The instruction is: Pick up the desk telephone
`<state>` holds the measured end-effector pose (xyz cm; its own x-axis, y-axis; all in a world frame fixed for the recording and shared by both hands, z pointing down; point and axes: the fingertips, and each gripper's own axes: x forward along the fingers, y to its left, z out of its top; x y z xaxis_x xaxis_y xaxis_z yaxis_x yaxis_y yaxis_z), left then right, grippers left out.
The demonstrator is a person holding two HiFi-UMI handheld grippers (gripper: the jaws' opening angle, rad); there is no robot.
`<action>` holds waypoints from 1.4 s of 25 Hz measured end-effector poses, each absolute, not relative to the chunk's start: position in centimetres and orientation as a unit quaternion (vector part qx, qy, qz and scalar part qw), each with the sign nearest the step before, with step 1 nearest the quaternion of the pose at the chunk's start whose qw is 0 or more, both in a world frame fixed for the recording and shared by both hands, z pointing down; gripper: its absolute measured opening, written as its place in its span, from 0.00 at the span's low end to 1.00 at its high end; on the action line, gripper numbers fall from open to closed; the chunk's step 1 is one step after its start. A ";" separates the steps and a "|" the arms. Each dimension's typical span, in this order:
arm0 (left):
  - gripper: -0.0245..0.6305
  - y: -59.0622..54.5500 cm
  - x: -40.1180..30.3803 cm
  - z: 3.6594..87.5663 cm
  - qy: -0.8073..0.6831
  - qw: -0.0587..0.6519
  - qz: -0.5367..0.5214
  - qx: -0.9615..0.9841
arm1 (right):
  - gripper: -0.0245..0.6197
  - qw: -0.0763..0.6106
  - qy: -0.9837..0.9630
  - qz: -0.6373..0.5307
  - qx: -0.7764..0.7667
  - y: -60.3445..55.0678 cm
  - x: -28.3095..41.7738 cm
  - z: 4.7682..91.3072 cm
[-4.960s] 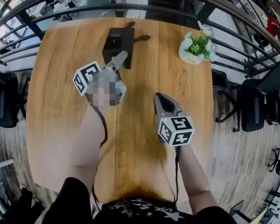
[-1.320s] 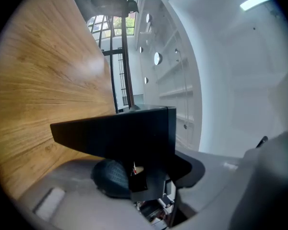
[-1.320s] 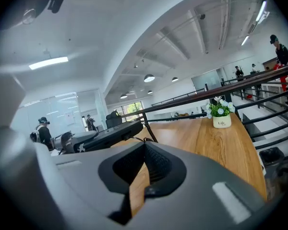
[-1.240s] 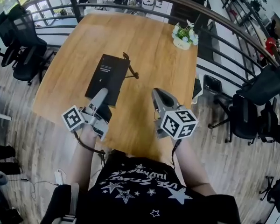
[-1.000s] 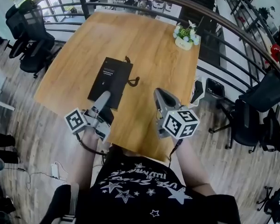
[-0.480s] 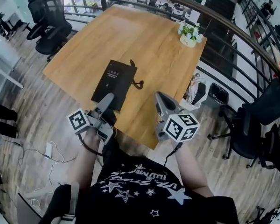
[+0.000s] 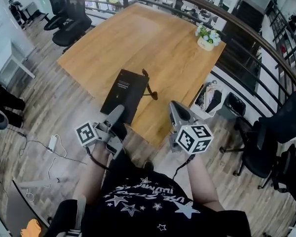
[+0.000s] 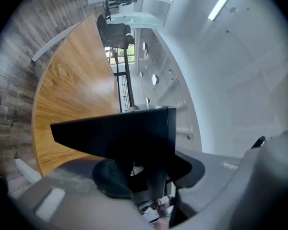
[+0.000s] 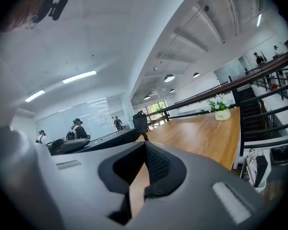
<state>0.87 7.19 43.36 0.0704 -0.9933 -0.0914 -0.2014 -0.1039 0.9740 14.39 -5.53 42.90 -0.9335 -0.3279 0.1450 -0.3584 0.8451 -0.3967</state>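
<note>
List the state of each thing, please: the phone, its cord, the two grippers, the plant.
Phone: clamped at its near end, held in the air off the table.
Cord: loose, trailing at the phone's side.
Left gripper: shut on the phone.
Right gripper: jaws together, nothing in them.
Plant: upright at the table's far corner.

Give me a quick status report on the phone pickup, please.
Left hand-held gripper shut on phone. Right hand-held gripper shut, empty. Phone held up over table edge, cord dangling. Nothing in the way.
</note>
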 end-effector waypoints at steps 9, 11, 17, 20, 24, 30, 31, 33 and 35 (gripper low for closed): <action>0.34 10.3 1.5 43.8 -0.494 0.431 -0.478 0.585 | 0.04 0.043 -0.952 0.234 0.192 -4.0 15.6 44.4; 0.34 11.5 1.1 43.9 -0.496 0.433 -0.474 0.585 | 0.04 0.046 -0.953 0.230 0.193 -3.2 15.3 44.3; 0.34 15.2 1.0 43.7 -0.496 0.441 -0.458 0.592 | 0.04 0.055 -0.953 0.230 0.189 0.1 14.1 43.6; 0.34 17.3 1.2 43.7 -0.496 0.443 -0.455 0.593 | 0.04 0.059 -0.954 0.228 0.185 2.2 13.4 43.4; 0.34 20.1 1.8 43.8 -0.495 0.450 -0.451 0.591 | 0.04 0.065 -0.956 0.225 0.176 5.1 13.0 43.1; 0.34 23.5 2.4 43.9 -0.493 0.452 -0.454 0.588 | 0.04 0.072 -0.958 0.219 0.170 8.7 13.2 42.8; 0.34 24.1 2.3 43.9 -0.494 0.452 -0.454 0.588 | 0.04 0.073 -0.958 0.219 0.169 9.3 13.1 42.7; 0.34 25.3 2.3 43.9 -0.495 0.452 -0.453 0.587 | 0.04 0.072 -0.958 0.220 0.167 10.6 12.9 42.6; 0.34 26.6 2.2 43.8 -0.497 0.451 -0.453 0.587 | 0.04 0.071 -0.958 0.222 0.165 11.8 12.7 42.4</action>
